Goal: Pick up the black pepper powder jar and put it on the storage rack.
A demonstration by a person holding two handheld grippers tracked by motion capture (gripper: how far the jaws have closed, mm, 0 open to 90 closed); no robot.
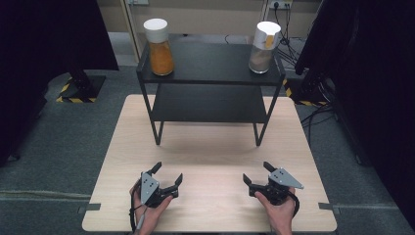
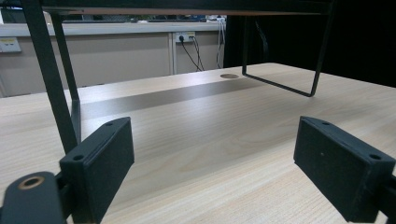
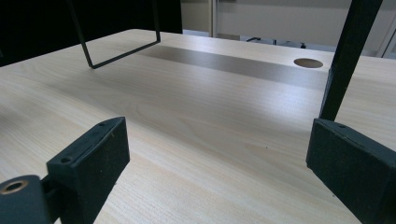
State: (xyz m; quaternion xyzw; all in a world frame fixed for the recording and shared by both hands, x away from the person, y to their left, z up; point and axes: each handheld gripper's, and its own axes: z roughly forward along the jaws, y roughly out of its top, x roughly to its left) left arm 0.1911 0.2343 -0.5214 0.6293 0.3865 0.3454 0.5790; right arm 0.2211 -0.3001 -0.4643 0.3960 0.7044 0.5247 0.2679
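Lab or test room. A bare light-wood table (image 1: 210, 147) stands on grey carpet (image 1: 58, 147), flanked left and right by black curtains (image 1: 381, 98). Black stand bases with yellow-black hazard tape (image 1: 73, 93) sit at the far corners. Cables (image 1: 288, 49) run to wall sockets (image 1: 281, 5) on the far wall.

The right tongs (image 3: 217, 158) stand wide apart low over the pale wooden bench (image 3: 201, 121), nothing between their black jaws. Ahead, the black rack's thin leg loop (image 3: 122, 49) rests at upper left and a thicker post (image 3: 343, 70) rises at right, near a round hole (image 3: 308, 62).
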